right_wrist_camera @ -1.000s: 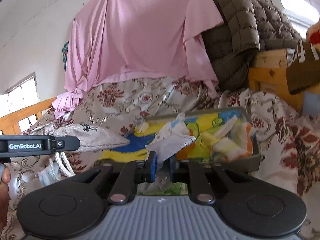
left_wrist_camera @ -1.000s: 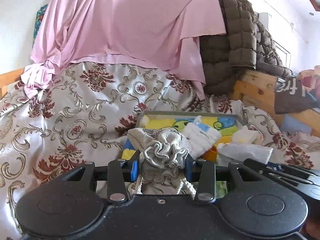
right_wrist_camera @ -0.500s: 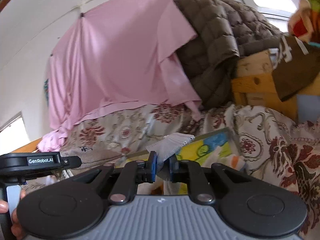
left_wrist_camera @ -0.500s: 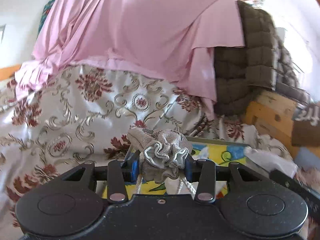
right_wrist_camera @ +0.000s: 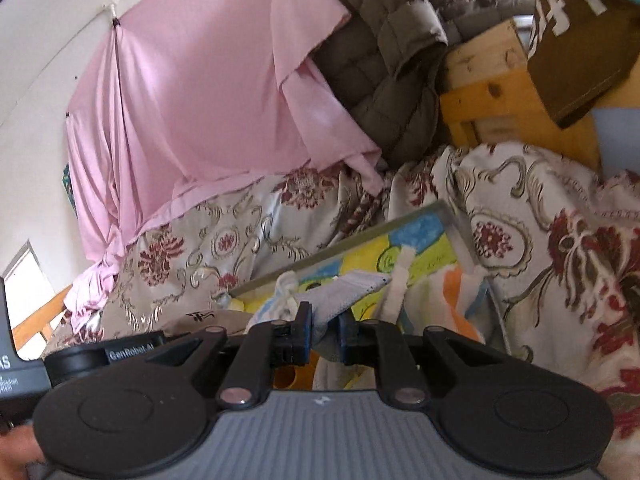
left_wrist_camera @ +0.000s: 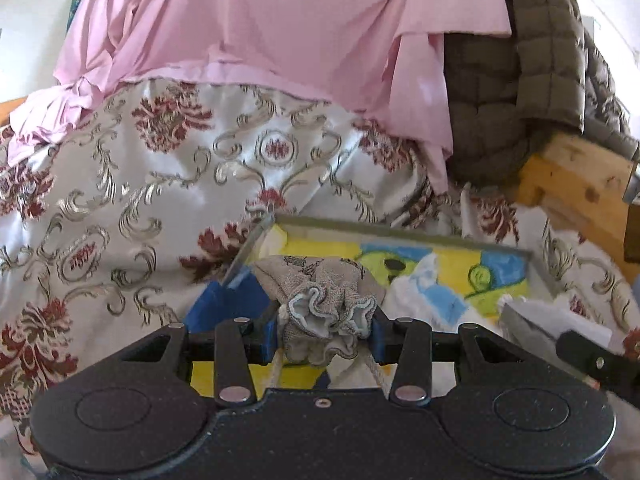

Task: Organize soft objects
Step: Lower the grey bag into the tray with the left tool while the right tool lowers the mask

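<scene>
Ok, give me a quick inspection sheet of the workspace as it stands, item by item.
Surface: floral bedspread, rumpled.
Job's things: grey drawstring pouch gripped at its gathered neck; pale cloth pinched at one end; colourful tray holding more folded cloths.
Clutter: quilted olive jacket heaped at the back.
Grippers: left gripper shut on the pouch; right gripper shut on the pale cloth.
Cables: nothing seen; only the pouch's cord hanging.
Surroundings: pink sheet hung on the wall, wooden frame at right.
</scene>
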Available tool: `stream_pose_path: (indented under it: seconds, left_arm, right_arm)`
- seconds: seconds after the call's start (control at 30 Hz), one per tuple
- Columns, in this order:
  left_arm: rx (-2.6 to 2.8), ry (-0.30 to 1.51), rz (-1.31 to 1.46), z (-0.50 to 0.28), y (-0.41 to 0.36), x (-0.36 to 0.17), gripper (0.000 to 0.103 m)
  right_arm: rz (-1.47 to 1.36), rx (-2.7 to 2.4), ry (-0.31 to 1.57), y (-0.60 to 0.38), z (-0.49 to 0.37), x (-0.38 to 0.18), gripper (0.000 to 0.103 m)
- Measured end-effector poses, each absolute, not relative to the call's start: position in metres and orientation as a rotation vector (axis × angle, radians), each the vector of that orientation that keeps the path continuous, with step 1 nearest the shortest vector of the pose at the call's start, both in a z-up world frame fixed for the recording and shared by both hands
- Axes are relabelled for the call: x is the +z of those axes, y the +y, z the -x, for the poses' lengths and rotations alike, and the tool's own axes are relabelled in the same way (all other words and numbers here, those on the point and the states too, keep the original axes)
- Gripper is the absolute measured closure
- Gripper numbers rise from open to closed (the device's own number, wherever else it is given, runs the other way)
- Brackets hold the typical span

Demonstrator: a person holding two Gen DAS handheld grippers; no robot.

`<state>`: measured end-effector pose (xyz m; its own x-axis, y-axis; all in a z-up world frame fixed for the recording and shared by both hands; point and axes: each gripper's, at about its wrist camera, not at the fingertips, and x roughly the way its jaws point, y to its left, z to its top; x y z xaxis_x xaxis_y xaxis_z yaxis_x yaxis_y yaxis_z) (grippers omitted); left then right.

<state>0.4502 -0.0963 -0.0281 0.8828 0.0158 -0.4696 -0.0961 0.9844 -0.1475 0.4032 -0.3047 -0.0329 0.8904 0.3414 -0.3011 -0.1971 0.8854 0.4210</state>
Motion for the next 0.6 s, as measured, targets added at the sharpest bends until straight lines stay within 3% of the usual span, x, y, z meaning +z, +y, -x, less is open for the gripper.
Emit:
stream_pose_path:
  seconds: [0.23, 0.33, 0.43, 0.6]
  left_arm:
    - [0.064, 0.545, 0.16, -0.451, -0.094, -0.037, 0.056]
    - [0.072, 0.549, 0.144, -0.448, -0.095, -0.036, 0.049]
    - [0.073, 0.545, 0.12, -0.445, -0.097, -0.033, 0.04]
    - [0.08, 0.535, 0.091, -0.437, -0.1, -0.026, 0.026]
  right_arm:
    - [-0.334, 0.317, 0.436, -0.289, -0.404, -0.034, 0.082]
    - [-0.326, 0.318, 0.437, -0.287, -0.401, -0.032, 0.079]
    - [-0.323, 0.323, 0.434, -0.286, -0.397, -0.029, 0.069]
    - [-0.304, 0.324, 0.438, -0.286, -0.39, -0.022, 0.067]
